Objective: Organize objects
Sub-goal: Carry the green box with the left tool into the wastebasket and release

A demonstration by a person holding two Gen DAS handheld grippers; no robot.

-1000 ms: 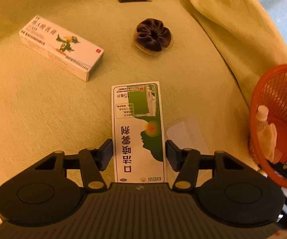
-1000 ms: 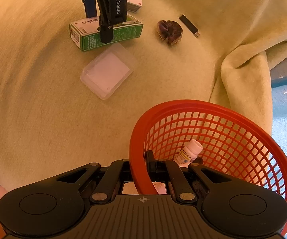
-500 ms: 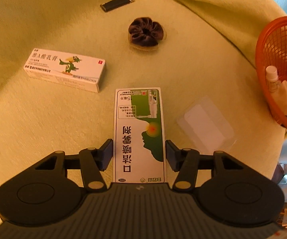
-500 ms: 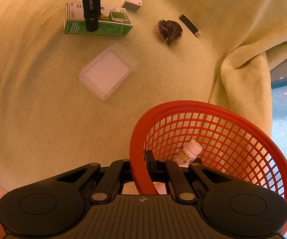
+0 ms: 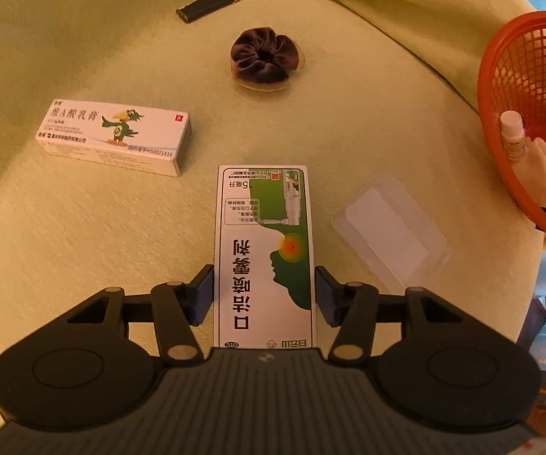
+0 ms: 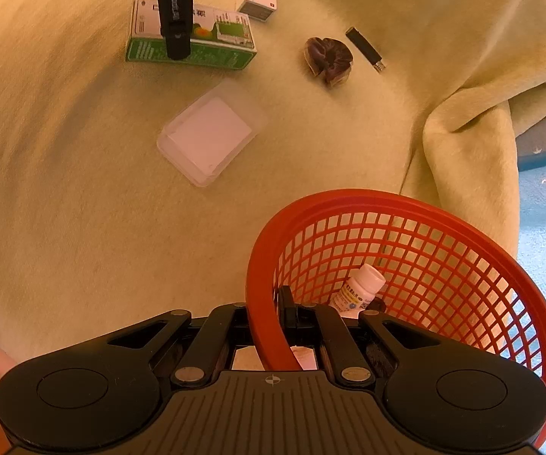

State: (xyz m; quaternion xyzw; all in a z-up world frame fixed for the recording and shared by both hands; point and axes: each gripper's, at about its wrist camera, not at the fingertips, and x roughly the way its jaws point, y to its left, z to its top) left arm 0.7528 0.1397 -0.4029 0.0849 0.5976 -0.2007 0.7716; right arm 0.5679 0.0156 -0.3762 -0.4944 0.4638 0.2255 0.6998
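My left gripper (image 5: 264, 295) is shut on a green and white medicine box (image 5: 265, 250), which points away from me above the yellow cloth. The right wrist view shows this box (image 6: 212, 53) at the far left, under a black finger (image 6: 174, 11) of the left gripper. My right gripper (image 6: 269, 326) is shut on the near rim of the orange mesh basket (image 6: 386, 201). The basket (image 5: 500, 76) holds a small white bottle (image 6: 360, 290) and a pale cloth (image 5: 542, 174).
On the cloth lie a white box with a bird picture (image 5: 113, 136), a dark scrunchie (image 5: 265, 57), a black lighter-like stick (image 5: 208, 5) and a clear flat plastic case (image 5: 390, 233). The cloth folds up in a thick ridge (image 6: 462, 132) beyond the basket.
The left gripper has carried the green and white box and turned, so the basket now sits higher at the right of its view. The right gripper and basket have stayed still.
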